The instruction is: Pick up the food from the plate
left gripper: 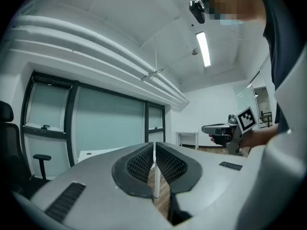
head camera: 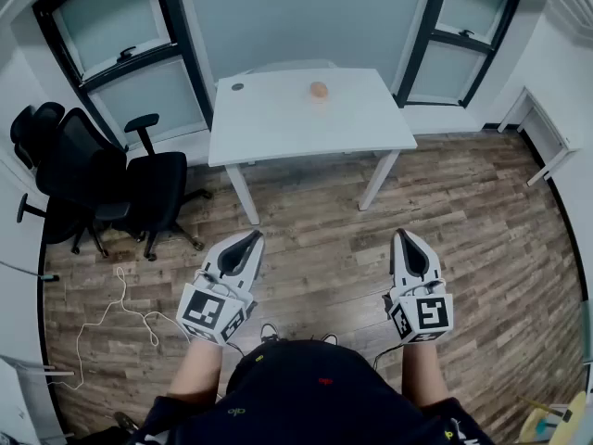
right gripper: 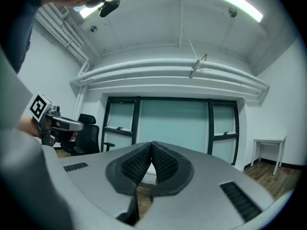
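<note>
A small round orange-brown food item (head camera: 319, 91) sits on the far middle of a white table (head camera: 278, 128) across the room; I cannot make out a plate under it. My left gripper (head camera: 252, 236) and right gripper (head camera: 404, 235) are held low over the wooden floor, well short of the table, both pointing toward it. Both are shut with nothing between the jaws. In the left gripper view the left gripper (left gripper: 154, 147) has its pads touching at the tips; in the right gripper view the right gripper (right gripper: 152, 145) looks the same.
Black office chairs (head camera: 102, 188) stand at the left by the wall. A white cable (head camera: 120, 313) lies on the floor at the lower left. Windows with dark frames (head camera: 120, 35) line the far wall. A small white side table (head camera: 542, 137) stands at the right.
</note>
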A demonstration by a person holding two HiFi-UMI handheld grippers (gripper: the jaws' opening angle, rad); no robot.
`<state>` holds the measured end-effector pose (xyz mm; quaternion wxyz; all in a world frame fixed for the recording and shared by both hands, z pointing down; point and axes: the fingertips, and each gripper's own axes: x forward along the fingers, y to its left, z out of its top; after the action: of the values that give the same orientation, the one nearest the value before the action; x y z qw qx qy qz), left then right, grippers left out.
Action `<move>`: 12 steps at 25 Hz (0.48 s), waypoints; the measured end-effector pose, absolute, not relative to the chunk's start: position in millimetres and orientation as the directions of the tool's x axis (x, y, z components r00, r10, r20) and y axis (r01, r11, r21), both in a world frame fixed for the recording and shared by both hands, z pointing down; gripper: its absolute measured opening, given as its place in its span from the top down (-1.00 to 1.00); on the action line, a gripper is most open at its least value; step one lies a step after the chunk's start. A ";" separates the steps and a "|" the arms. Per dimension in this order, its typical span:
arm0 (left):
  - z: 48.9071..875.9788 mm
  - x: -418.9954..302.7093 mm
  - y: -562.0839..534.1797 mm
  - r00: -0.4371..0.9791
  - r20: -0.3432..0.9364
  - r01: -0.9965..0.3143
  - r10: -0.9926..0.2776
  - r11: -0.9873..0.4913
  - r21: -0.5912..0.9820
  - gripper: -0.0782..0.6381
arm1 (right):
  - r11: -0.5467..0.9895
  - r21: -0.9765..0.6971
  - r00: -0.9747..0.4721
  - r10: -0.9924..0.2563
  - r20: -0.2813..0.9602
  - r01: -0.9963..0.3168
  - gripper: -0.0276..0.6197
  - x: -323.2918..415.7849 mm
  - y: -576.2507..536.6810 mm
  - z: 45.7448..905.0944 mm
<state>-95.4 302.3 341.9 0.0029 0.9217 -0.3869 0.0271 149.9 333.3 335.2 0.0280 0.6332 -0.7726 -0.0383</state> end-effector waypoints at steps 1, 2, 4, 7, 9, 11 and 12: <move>342.1 -96.1 302.6 0.700 0.051 -0.712 -0.712 -0.702 -0.018 0.68 | 0.196 0.095 -0.197 -0.980 -0.005 -0.976 0.84 149.3 333.4 335.3; 342.3 -96.9 303.1 0.701 0.050 -0.711 -0.711 -0.703 -0.019 0.69 | 0.196 0.094 -0.197 -0.980 -0.005 -0.976 0.84 148.5 333.6 335.3; 342.6 -99.3 304.6 0.701 0.051 -0.711 -0.711 -0.703 -0.016 0.69 | 0.198 0.094 -0.199 -0.980 -0.005 -0.976 0.84 145.9 334.2 335.6; 343.0 -103.2 307.3 0.700 0.054 -0.713 -0.712 -0.701 -0.009 0.69 | 0.203 0.099 -0.204 -0.979 -0.002 -0.974 0.84 140.1 334.8 335.8; 343.4 -106.0 308.4 0.701 0.053 -0.712 -0.711 -0.702 -0.009 0.69 | 0.204 0.103 -0.205 -0.979 0.000 -0.974 0.84 136.6 334.9 335.4; 343.6 -110.2 308.4 0.699 0.051 -0.714 -0.713 -0.700 -0.006 0.69 | 0.205 0.100 -0.206 -0.979 0.000 -0.974 0.84 133.0 334.1 335.7; 343.7 -112.5 308.2 0.698 0.049 -0.715 -0.714 -0.699 -0.005 0.69 | 0.209 0.094 -0.210 -0.978 -0.001 -0.973 0.84 131.0 333.3 336.8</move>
<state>-112.5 308.2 343.7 0.0074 0.9214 -0.3878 0.0236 131.0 333.3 336.8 0.0294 0.6279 -0.7769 -0.0368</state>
